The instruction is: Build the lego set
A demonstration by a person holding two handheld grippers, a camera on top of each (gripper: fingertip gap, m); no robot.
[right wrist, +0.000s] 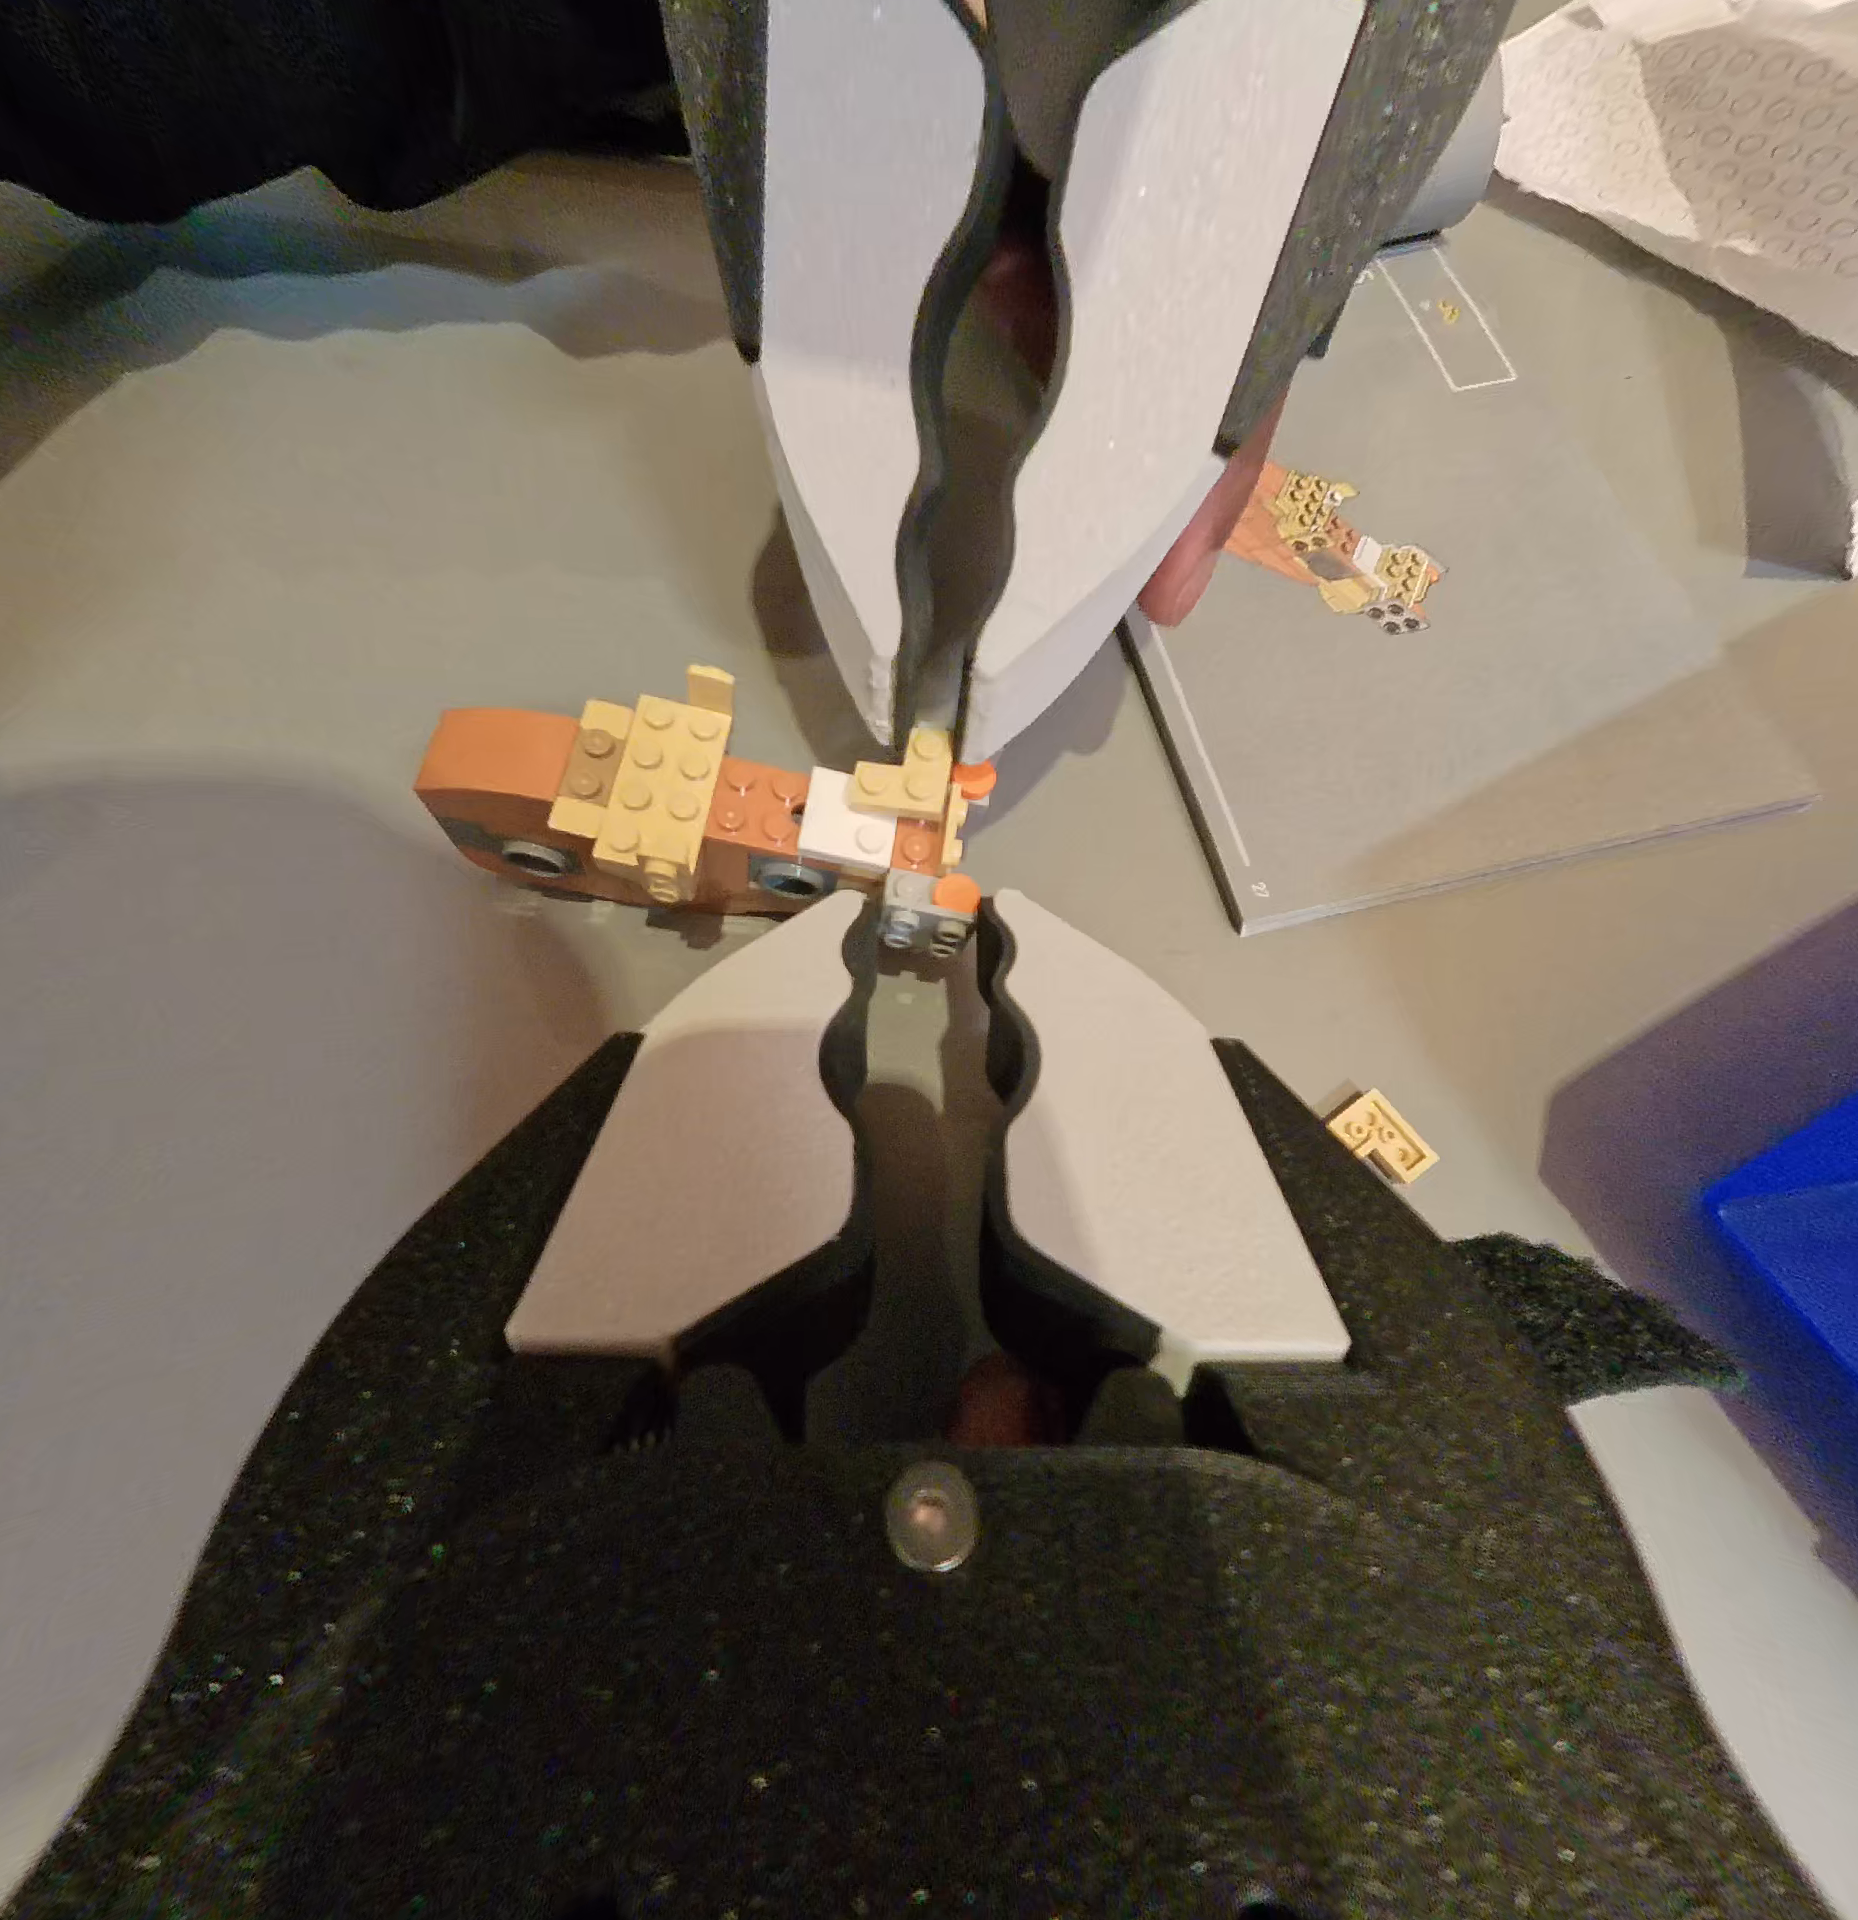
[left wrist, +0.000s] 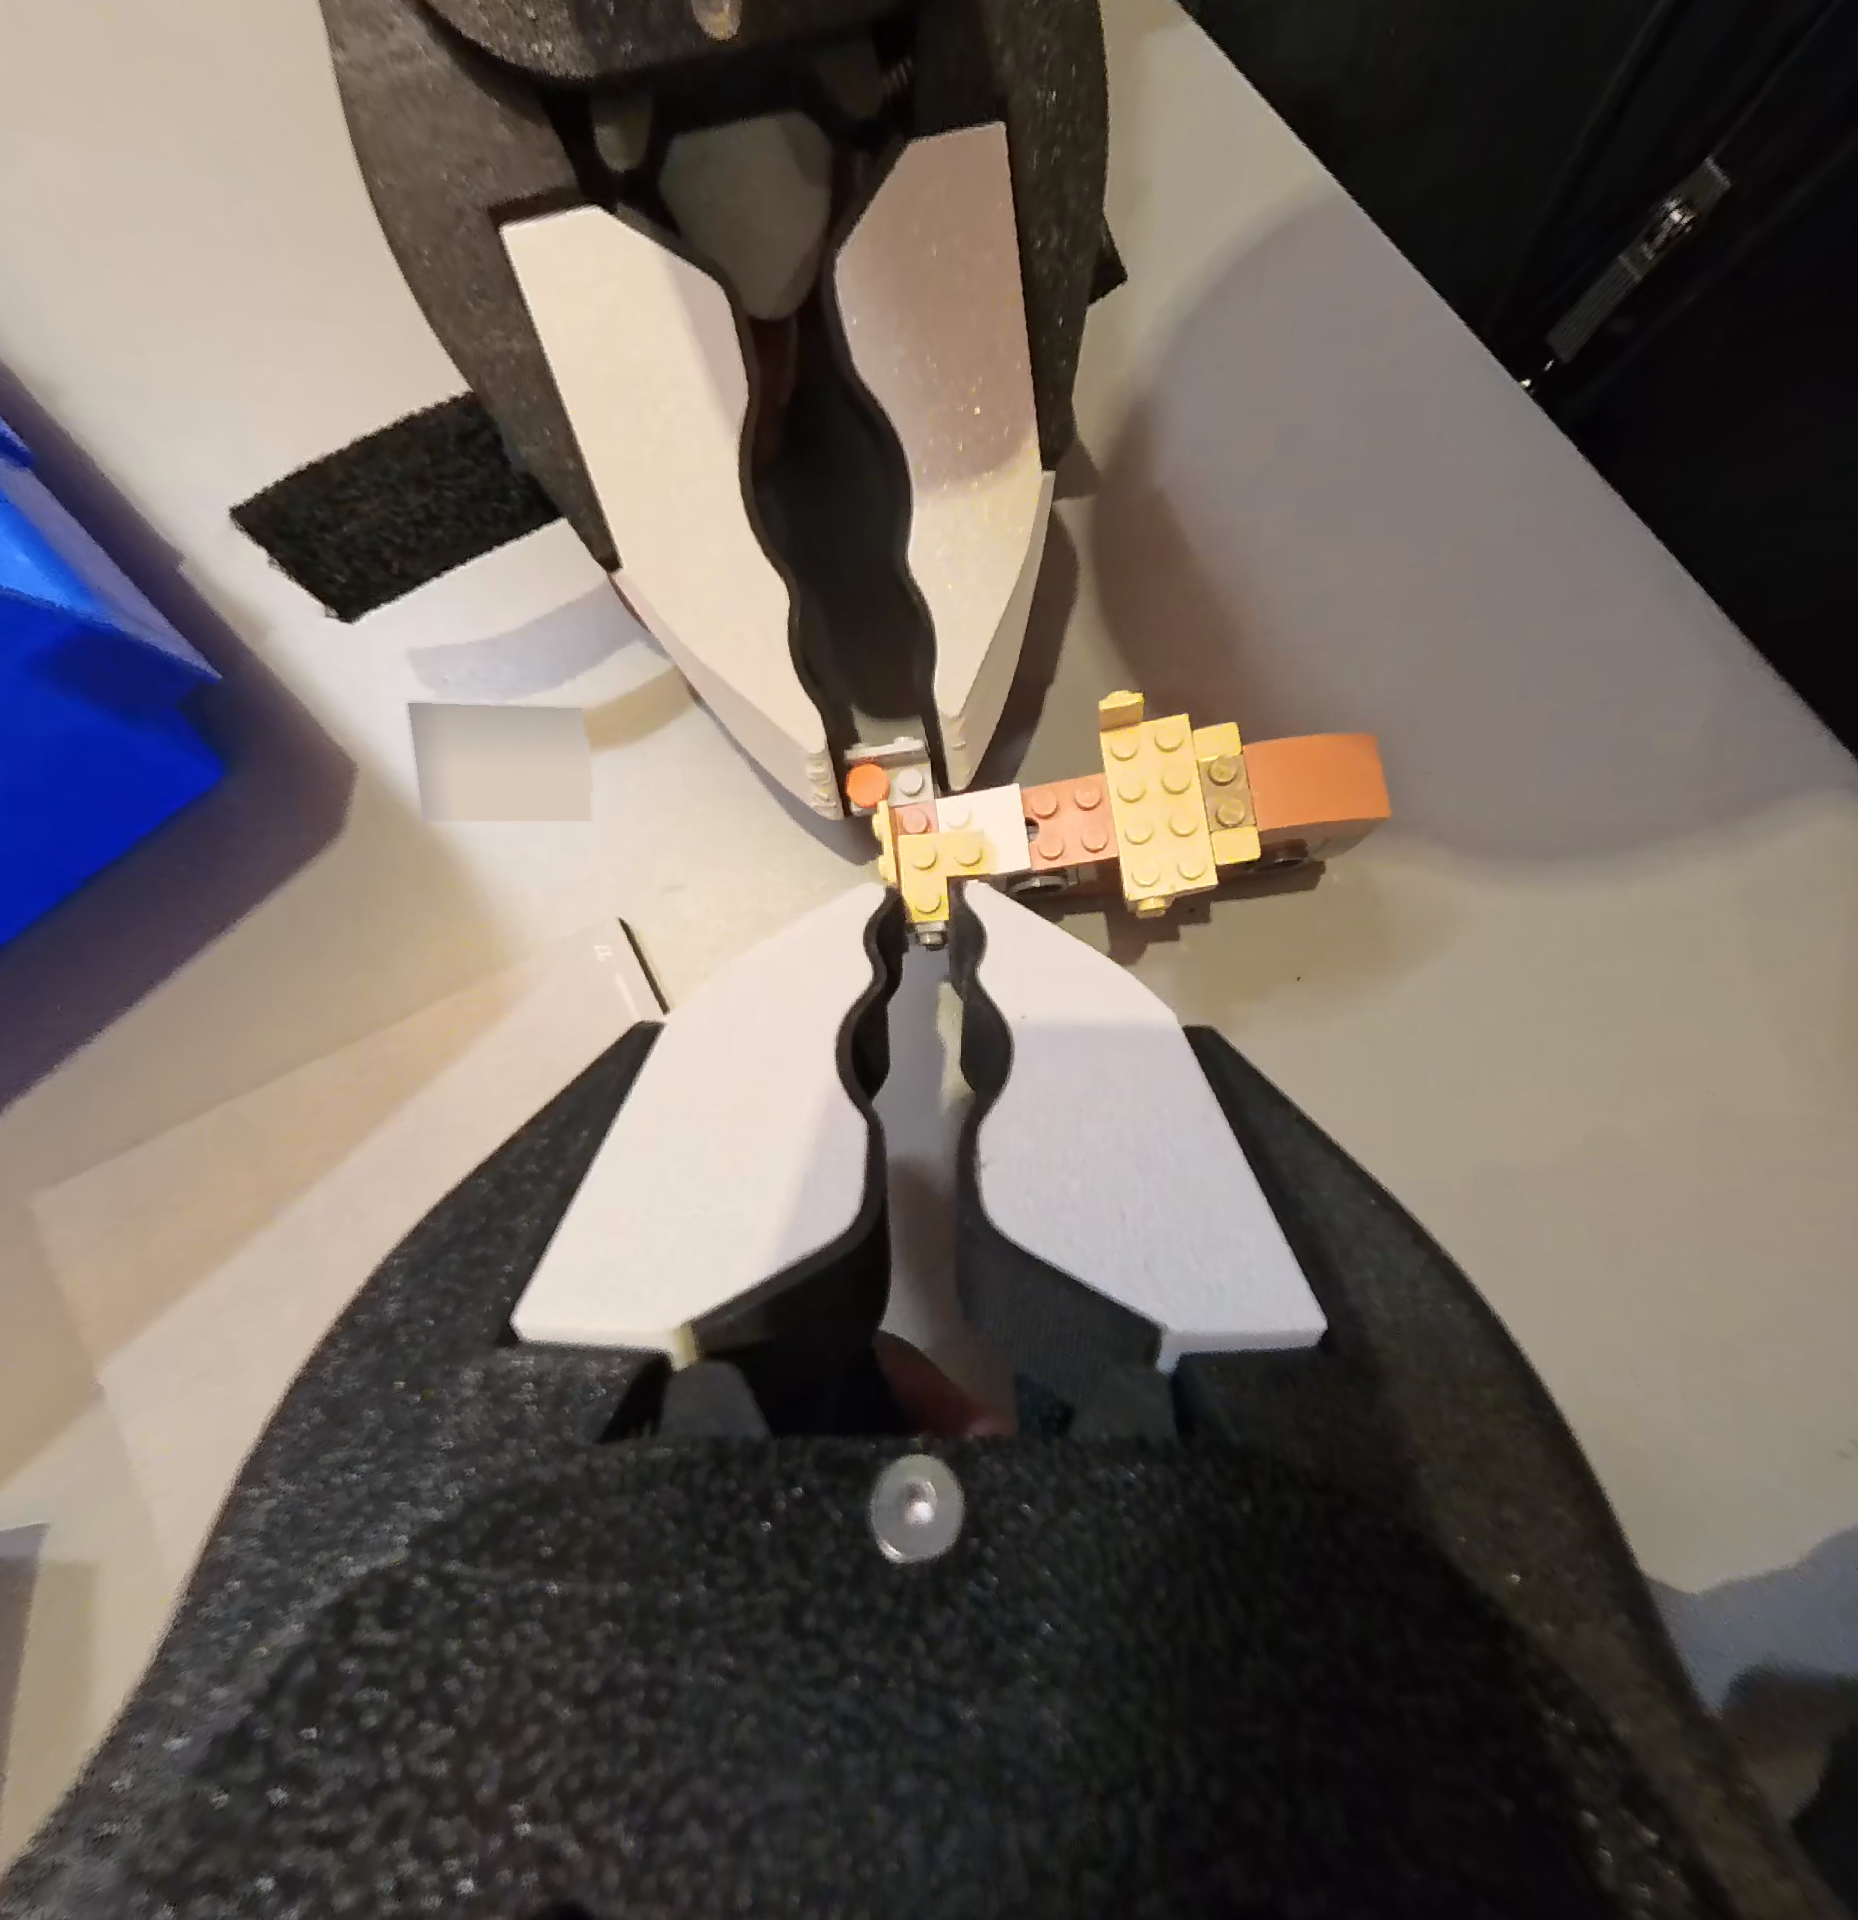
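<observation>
The lego model (left wrist: 1081, 821) is a long brown body with tan plates and a white brick; it also shows in the right wrist view (right wrist: 696, 810). My left gripper (left wrist: 930, 920) is shut on the tan corner plate (left wrist: 935, 857) at the model's end. My right gripper (right wrist: 920, 925) is shut on a small grey piece (right wrist: 917, 916) with an orange round stud (right wrist: 954, 891), held against the same end of the model. The two grippers face each other tip to tip; the right gripper (left wrist: 883, 764) comes in from the top of the left wrist view and the left gripper (right wrist: 930, 732) from the top of the right wrist view.
An open instruction booklet (right wrist: 1424, 727) lies right of the model. A loose tan corner plate (right wrist: 1382, 1135) lies beside my right gripper. A blue bin (right wrist: 1818, 1299) stands near it and shows in the left wrist view (left wrist: 63, 675). Crumpled white paper (right wrist: 1714, 156) and a black velcro strip (left wrist: 385, 509) lie on the table. Both grippers' tips are close together, under 4 cm apart.
</observation>
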